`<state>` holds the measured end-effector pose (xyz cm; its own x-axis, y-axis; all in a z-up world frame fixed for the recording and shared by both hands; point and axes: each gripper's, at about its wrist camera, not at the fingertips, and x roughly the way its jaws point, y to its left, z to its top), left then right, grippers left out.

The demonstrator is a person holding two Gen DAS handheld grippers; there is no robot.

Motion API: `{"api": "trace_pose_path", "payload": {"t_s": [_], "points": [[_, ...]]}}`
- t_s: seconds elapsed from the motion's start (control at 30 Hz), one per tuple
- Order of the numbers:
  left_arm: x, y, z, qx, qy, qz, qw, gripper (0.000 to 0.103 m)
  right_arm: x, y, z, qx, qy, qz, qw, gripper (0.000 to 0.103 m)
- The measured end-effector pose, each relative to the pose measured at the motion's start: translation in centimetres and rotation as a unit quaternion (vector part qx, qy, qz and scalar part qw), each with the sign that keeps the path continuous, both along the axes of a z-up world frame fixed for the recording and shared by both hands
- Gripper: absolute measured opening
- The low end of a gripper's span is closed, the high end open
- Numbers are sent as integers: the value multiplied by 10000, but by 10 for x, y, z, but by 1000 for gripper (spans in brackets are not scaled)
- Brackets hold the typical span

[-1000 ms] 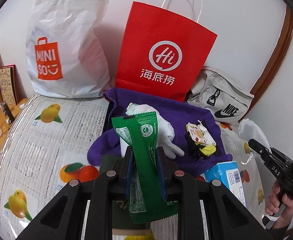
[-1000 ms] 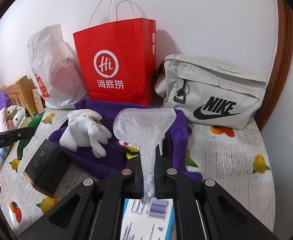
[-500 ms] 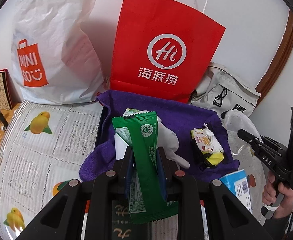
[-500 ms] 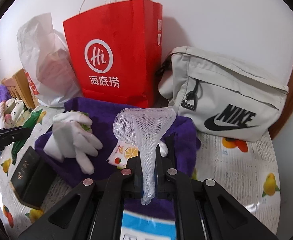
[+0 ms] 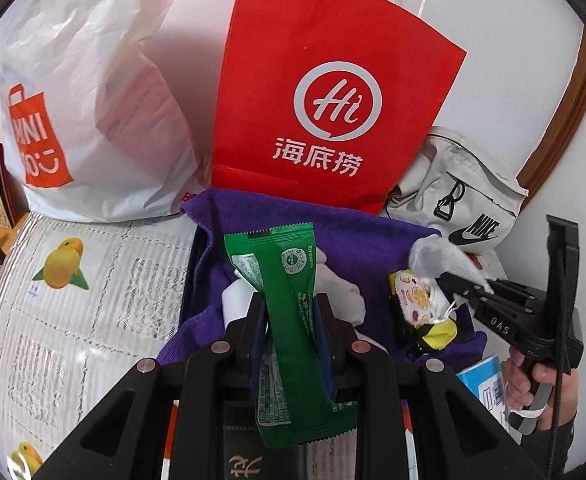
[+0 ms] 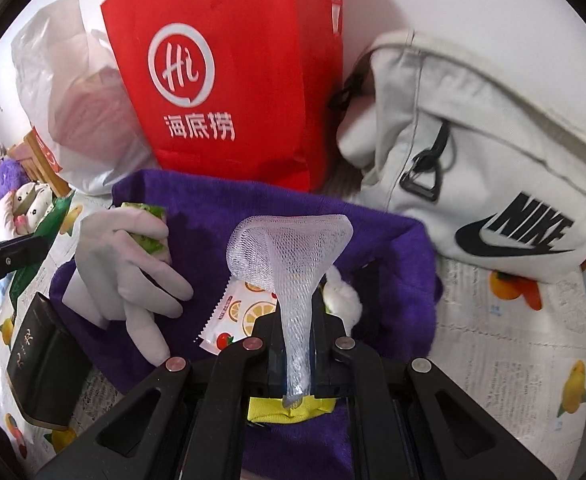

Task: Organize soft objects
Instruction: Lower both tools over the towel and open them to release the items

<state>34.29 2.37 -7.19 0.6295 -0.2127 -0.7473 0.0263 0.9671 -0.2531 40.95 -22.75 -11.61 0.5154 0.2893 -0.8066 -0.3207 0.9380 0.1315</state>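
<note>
While both grippers hang over the purple towel (image 6: pixel 221 208), left gripper (image 5: pixel 291 304) clamps a green sachet (image 5: pixel 289 280). Right gripper (image 6: pixel 295 334) pinches white mesh netting (image 6: pixel 289 248).

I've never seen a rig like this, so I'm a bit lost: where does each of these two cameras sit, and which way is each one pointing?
Left wrist: sits on the left gripper, looking down along its fingers, shut on a green packet; the other hand shows at right.
Right wrist: sits on the right gripper, looking down along its fingers, shut on a white mesh net.
Both share: purple cloth, red paper bag, white glove, Nike bag.
</note>
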Motion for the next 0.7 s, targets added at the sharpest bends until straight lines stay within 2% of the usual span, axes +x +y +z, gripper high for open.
{"api": "trace_pose_path", "payload": {"t_s": [0.2, 0.27, 0.3, 0.33, 0.7], "points": [[14, -8, -5, -65, 49, -51, 10000, 23, 5, 6, -10, -18, 230, 99, 9997, 22], [18, -10, -6, -82, 60, -57, 9999, 23, 6, 8, -11, -80, 243, 128, 9996, 42], [19, -11, -7, -93, 71, -71, 9999, 23, 6, 8, -10, -111, 186, 91, 9997, 57], [20, -12, -6, -105, 70, -99, 9999, 23, 5, 7, -8, -116, 124, 64, 9998, 61], [35, -43, -16, -51, 152, -457, 9988, 25, -13, -14, 17, 30, -187, -154, 9997, 63]]}}
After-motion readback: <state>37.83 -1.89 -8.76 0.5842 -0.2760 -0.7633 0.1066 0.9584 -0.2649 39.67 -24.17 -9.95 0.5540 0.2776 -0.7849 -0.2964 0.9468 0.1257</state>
